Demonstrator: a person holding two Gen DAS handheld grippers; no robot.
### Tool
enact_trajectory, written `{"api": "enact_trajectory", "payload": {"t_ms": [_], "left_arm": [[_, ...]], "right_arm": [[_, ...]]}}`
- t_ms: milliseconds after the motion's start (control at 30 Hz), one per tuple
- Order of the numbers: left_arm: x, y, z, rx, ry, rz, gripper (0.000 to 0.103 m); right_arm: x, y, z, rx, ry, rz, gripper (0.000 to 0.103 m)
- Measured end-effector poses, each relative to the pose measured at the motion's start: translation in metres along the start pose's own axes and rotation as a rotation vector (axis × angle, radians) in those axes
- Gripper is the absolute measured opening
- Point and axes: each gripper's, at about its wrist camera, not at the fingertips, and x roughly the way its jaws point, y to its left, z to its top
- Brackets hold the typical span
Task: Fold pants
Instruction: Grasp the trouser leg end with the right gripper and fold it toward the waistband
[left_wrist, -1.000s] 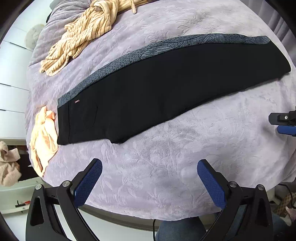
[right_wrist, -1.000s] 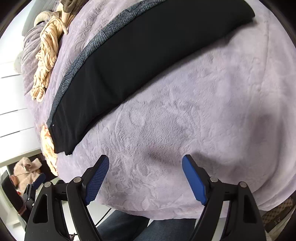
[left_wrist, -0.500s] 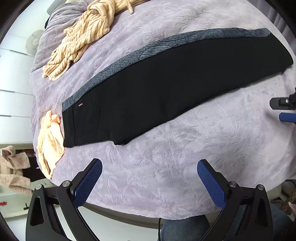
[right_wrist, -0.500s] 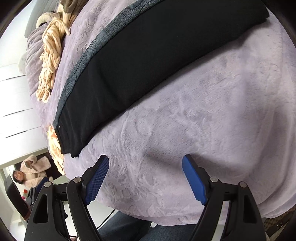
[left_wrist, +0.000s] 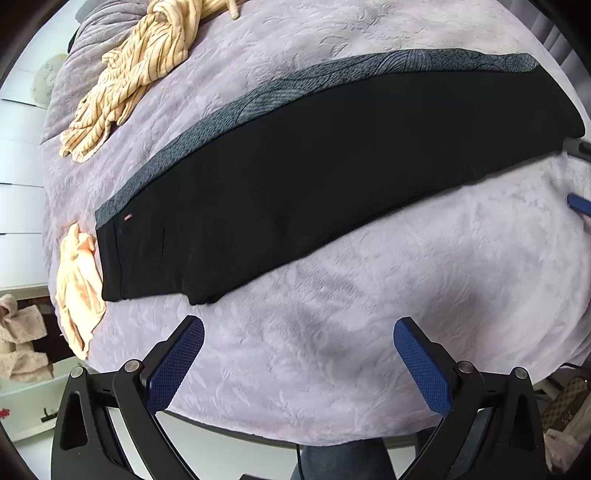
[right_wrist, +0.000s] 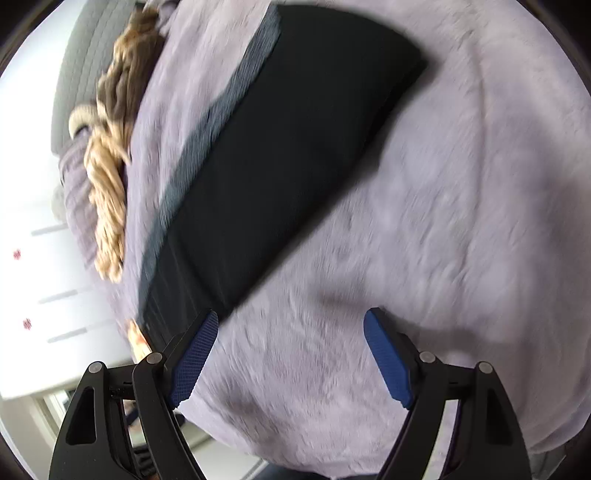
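Left wrist view. Pants (left_wrist: 325, 177) laid flat on the lilac bedspread (left_wrist: 369, 332), already doubled leg on leg, grey patterned strip along the far edge. Long axis running from waistband at lower left to leg ends at upper right. Left gripper (left_wrist: 297, 350) above bare bedspread, jaws spread wide, nothing between the blue pads. Waistband corner just ahead and slightly left of the left pad (left_wrist: 177, 363), near but not touching. Striped yellow garment (left_wrist: 129, 81) well apart at upper left; peach cloth (left_wrist: 79, 288) just beside the waistband, at the bed's edge. Blue tip of the other gripper at the far right edge, near the leg ends (state not readable from here).

Right wrist view. Picture blurred. Right gripper (right_wrist: 291, 350) likewise spread wide and empty, over bedspread. Pants (right_wrist: 280, 166) ahead and to the left, long axis slanting from lower left to upper right. Near edge of the pants close by the left pad (right_wrist: 192, 363), contact not confirmed. Squared leg end up and right of the jaws, still well ahead of them.

Assessment. Waistband end nearer the left hand, leg ends nearer the right. Coming fold judged to bring one short end over the other along the long axis; each gripper needs to close in on its own end first. Neither end gripped yet.
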Motion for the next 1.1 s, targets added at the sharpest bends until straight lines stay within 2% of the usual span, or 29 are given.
{"api": "enact_trajectory", "payload": {"t_ms": [167, 267, 300, 333, 367, 400, 433, 500, 567, 633, 700, 767, 800, 833, 900, 1100], "left_arm": [[-0.004, -0.018, 0.005, 0.039, 0.001, -0.018, 0.103], [-0.003, -0.024, 0.002, 0.068, 0.012, -0.007, 0.103], [-0.002, -0.024, 0.001, 0.068, 0.016, -0.004, 0.103], [-0.002, -0.023, 0.002, 0.062, 0.020, -0.003, 0.103], [-0.002, -0.022, 0.003, 0.053, 0.021, -0.002, 0.103], [-0.003, -0.020, 0.004, 0.042, 0.020, 0.002, 0.103], [-0.003, -0.019, 0.004, 0.034, 0.019, 0.003, 0.103], [-0.002, -0.017, 0.005, 0.028, 0.023, 0.002, 0.103], [0.001, -0.018, 0.004, 0.030, 0.035, -0.002, 0.103], [0.001, -0.022, 0.004, 0.040, 0.039, -0.007, 0.103], [-0.001, -0.024, 0.004, 0.053, 0.027, 0.000, 0.103], [-0.004, -0.024, 0.004, 0.054, 0.011, 0.005, 0.103], [-0.004, -0.023, 0.004, 0.050, 0.012, 0.003, 0.103], [-0.002, -0.022, 0.005, 0.043, 0.017, 0.000, 0.103], [0.002, -0.019, 0.005, 0.027, 0.030, -0.008, 0.103], [0.009, -0.023, 0.008, 0.020, 0.043, -0.024, 0.103]], "right_arm": [[-0.029, -0.015, 0.034, 0.066, -0.149, 0.071, 0.084], [-0.034, -0.029, 0.053, 0.134, -0.186, 0.074, 0.084], [-0.033, -0.032, 0.057, 0.158, -0.189, 0.086, 0.079], [-0.033, -0.036, 0.061, 0.178, -0.193, 0.097, 0.058], [-0.033, -0.038, 0.063, 0.185, -0.197, 0.092, 0.042], [-0.032, -0.038, 0.066, 0.186, -0.193, 0.084, 0.012], [-0.033, -0.038, 0.068, 0.183, -0.192, 0.088, 0.011], [-0.039, -0.033, 0.070, 0.143, -0.212, 0.127, 0.011], [-0.043, -0.023, 0.072, 0.081, -0.228, 0.121, 0.010], [-0.037, -0.023, 0.077, 0.063, -0.219, 0.060, 0.010], [-0.023, -0.035, 0.081, 0.098, -0.172, 0.006, 0.011], [-0.020, -0.054, 0.077, 0.181, -0.158, 0.093, 0.012], [-0.021, -0.059, 0.073, 0.207, -0.151, 0.140, 0.022], [-0.022, -0.061, 0.070, 0.210, -0.144, 0.148, 0.040], [-0.025, -0.062, 0.061, 0.189, -0.144, 0.180, 0.052], [-0.018, -0.050, 0.048, 0.111, -0.091, 0.210, 0.052]]}}
